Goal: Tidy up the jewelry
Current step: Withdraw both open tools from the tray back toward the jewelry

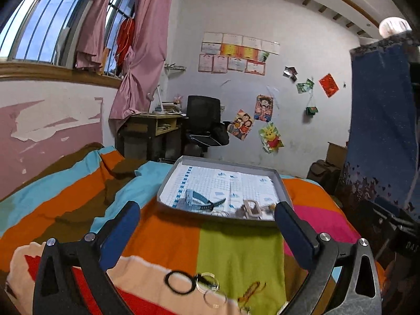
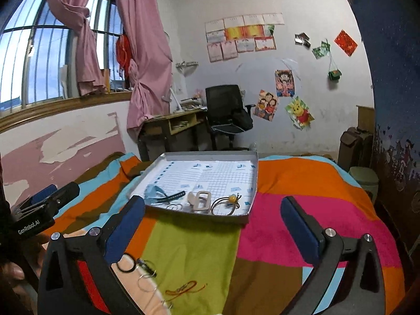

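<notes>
My left gripper (image 1: 207, 218) hangs over the bed (image 1: 162, 239), jaws wide, nothing between them. Black ring (image 1: 179, 281) and clear rings (image 1: 214, 298) lie loose on the blanket below. Blue strap (image 2: 157, 193), buckle (image 2: 200, 200) and hair tie (image 2: 227, 204) sit in the grey tray (image 2: 252, 183). My right gripper (image 2: 212, 220): jaws wide, empty.

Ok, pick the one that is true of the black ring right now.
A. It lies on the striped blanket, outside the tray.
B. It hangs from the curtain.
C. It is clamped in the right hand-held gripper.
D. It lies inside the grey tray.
A: the black ring rests on the striped blanket, near the clear rings, well short of the grey tray.
</notes>
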`<state>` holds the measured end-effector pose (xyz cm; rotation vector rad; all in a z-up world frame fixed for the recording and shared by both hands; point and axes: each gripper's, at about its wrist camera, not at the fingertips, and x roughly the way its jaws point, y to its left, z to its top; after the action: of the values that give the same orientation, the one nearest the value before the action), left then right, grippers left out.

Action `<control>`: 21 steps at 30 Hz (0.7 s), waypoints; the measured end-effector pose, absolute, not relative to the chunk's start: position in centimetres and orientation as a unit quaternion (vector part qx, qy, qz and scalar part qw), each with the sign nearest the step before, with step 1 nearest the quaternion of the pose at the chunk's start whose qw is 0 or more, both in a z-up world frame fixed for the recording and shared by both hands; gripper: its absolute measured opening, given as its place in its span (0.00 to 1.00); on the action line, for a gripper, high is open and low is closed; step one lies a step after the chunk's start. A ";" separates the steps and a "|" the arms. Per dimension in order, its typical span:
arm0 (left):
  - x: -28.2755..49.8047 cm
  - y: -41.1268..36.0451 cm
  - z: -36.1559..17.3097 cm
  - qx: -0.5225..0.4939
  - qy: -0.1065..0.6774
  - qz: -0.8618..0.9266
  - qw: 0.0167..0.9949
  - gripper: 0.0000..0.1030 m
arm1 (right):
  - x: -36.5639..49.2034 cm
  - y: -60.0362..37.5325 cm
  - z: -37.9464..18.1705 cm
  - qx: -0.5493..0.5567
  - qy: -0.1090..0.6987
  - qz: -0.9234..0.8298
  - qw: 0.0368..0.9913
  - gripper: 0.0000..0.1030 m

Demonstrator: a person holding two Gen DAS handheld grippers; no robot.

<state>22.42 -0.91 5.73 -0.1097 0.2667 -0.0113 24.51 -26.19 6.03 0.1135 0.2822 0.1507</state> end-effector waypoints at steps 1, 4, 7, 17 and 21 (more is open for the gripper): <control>21.6 -0.9 5.7 -0.051 0.132 -0.007 0.990 1.00 | 23.6 -26.1 6.1 0.052 0.137 0.077 0.986 0.99; 19.4 -0.8 5.7 -0.042 0.126 -0.010 0.991 1.00 | 20.9 -25.6 6.3 0.039 0.126 0.077 0.988 0.99; 17.2 -0.4 5.3 -0.048 0.124 -0.014 0.991 1.00 | 18.2 -25.2 6.4 0.033 0.115 0.077 0.990 0.99; 12.3 0.4 3.5 -0.040 0.118 0.011 0.992 1.00 | 12.3 -23.9 5.6 0.022 0.106 0.068 0.992 0.99; 11.4 0.8 2.5 -0.036 0.123 0.017 0.992 1.00 | 11.1 -23.5 4.5 0.014 0.120 0.058 0.991 0.99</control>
<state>11.39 0.84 2.51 -0.0720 0.2474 0.0346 11.13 -23.52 4.46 0.0276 0.2405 0.1166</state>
